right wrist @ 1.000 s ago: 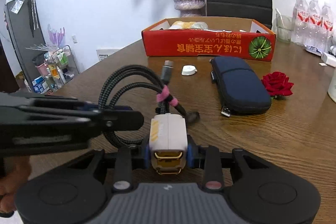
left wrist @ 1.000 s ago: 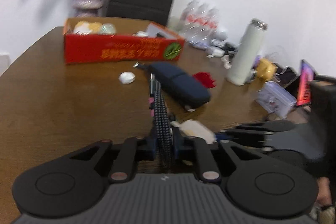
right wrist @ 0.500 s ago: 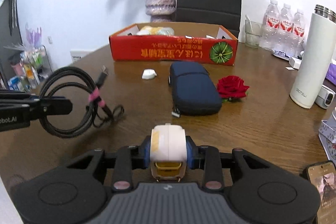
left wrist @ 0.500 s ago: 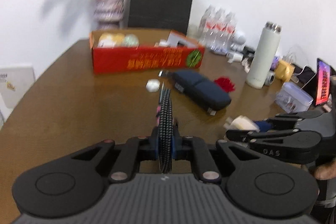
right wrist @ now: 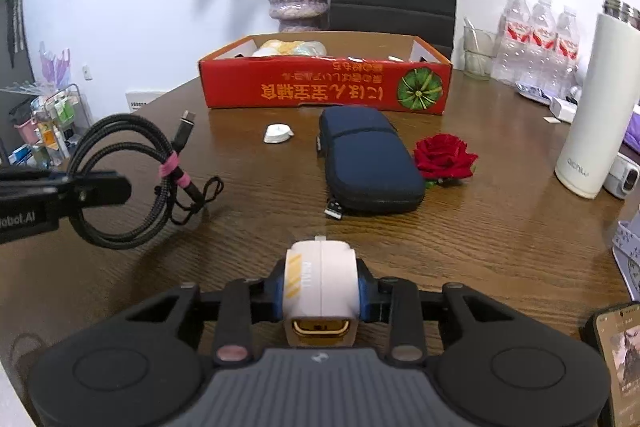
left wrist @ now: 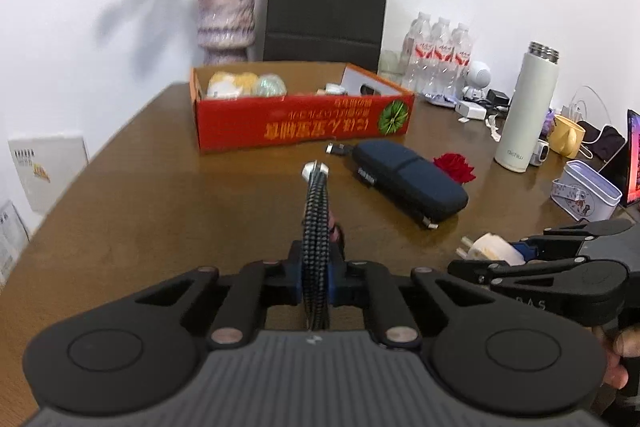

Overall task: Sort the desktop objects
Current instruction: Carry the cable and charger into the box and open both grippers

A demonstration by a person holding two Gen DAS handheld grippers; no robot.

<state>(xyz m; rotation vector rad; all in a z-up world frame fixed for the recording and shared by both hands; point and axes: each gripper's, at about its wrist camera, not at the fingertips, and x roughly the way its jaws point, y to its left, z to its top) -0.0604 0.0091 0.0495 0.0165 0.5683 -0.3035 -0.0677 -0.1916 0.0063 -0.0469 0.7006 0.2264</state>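
our left gripper (left wrist: 316, 273) has its jaws pinched on the coiled braided cable (right wrist: 120, 183), held clear above the wooden table (right wrist: 500, 235); we judge it light and floppy, best gripped across the bundled strands near the pink tie (right wrist: 170, 163). our right gripper (right wrist: 320, 293) clamps the white charger (right wrist: 320, 283), rigid, smooth, likely slippery. the red box (right wrist: 326, 89) sits well ahead.

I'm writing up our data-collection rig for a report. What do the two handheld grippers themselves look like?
Both look alike: the left gripper and right gripper are matte black, with a ribbed grey body, two round discs, slotted linkage arms with copper-coloured pins, and blue pads on the fingers. Side on, the left gripper shows white lettering ending in ".AI". No cables show, and only fingertips of a bare hand.
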